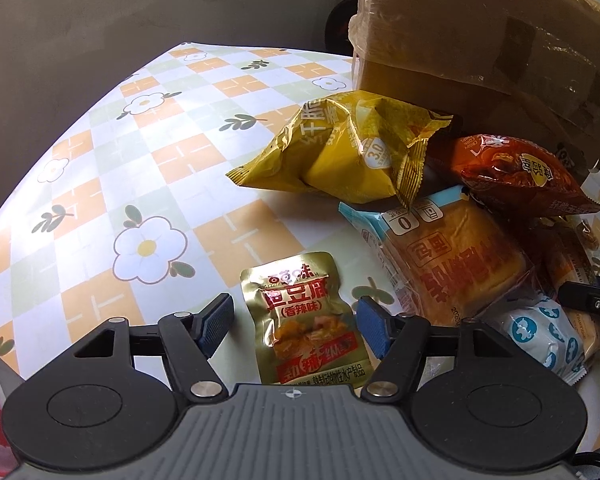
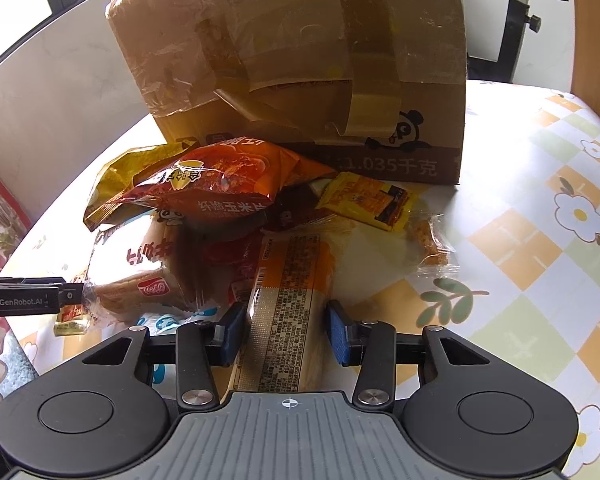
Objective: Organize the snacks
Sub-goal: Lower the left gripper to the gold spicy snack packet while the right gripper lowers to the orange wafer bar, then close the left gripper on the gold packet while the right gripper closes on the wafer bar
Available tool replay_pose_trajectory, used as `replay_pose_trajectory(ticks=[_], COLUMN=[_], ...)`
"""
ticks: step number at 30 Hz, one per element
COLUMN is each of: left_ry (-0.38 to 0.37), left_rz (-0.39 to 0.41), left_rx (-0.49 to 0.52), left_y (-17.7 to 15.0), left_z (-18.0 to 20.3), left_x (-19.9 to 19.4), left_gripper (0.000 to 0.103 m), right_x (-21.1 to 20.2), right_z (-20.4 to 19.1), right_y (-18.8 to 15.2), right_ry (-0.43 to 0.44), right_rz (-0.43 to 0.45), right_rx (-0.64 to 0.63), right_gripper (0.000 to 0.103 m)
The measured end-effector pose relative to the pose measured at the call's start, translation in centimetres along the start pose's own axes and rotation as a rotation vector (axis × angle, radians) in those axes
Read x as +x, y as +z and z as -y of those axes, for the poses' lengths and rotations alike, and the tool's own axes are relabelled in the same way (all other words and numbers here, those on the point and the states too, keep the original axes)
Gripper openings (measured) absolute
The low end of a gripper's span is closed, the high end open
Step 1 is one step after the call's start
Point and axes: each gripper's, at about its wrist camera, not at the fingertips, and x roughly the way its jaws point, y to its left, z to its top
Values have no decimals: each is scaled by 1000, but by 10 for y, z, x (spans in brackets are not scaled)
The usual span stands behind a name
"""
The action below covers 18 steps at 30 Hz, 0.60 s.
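Right gripper [image 2: 286,330] was clenched on the long bread packet [image 2: 288,300] at lower centre, left gripper [image 1: 296,326] released astride the gold pouch [image 1: 306,316]; slick film risked slipping, dragging neighbouring bags in the pile.

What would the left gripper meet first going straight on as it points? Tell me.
Most likely the small gold pouch, lying flat on the tablecloth between the open left gripper fingers; its depth is uncertain.
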Motion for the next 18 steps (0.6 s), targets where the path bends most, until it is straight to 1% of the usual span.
replay_pose_trajectory(ticks=[4, 7, 8, 9, 12, 16, 18], left_ry=[16, 18, 19, 25, 12, 3, 2], left_rz=[10, 24, 27, 32, 38, 41, 47], left_rx=[4, -8, -16, -22, -43, -50, -47], left_y=[-2, -3, -3, -3, -2, -3, -3], left_z=[3, 0, -1, -3, -8, -11, -12], left_x=[-2, -6, -6, -6, -7, -9, -12], left_gripper=[70, 60, 53, 52, 50, 46, 46], right_x=[0, 1, 0, 0, 0, 0, 0], right_z=[0, -1, 0, 0, 0, 0, 0], right_y=[0, 0, 0, 0, 0, 1, 0], right_ry=[2, 4, 6, 7, 7, 7, 7], right_rz=[3, 5, 6, 7, 7, 7, 7], right_rx=[-2, 2, 5, 7, 6, 7, 8], right_gripper=[41, 41, 41, 41, 41, 40, 40])
